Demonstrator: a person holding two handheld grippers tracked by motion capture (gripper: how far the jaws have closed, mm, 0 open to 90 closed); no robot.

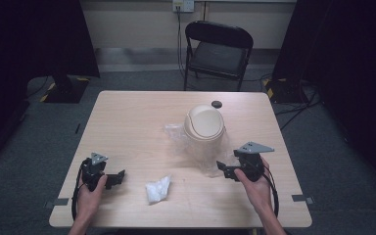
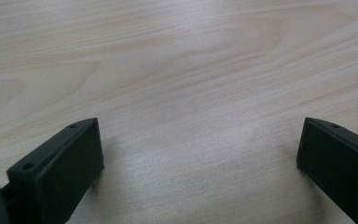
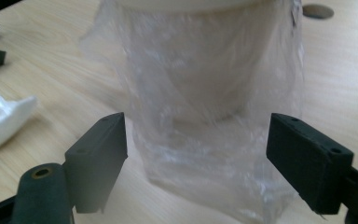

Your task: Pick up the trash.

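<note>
The small cream plastic bin with a domed swing lid (image 1: 204, 123) stands near the counter's (image 1: 127, 117) middle, toward the far edge, sleeved in a clear plastic bag (image 3: 214, 140) that lies straight ahead of the right gripper (image 3: 198, 154), its jaws spread around the bag's loose end. The left gripper (image 2: 200, 149), jaws also spread, faces bare counter; a crumpled white tissue (image 1: 157, 189) lies near the front edge. What the bin contains cannot be told.

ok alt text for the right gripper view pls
The right gripper, jaws wide open, faces a cream round bin in a clear plastic bag on the pale wooden table. A crumpled white tissue lies to the left.
</note>
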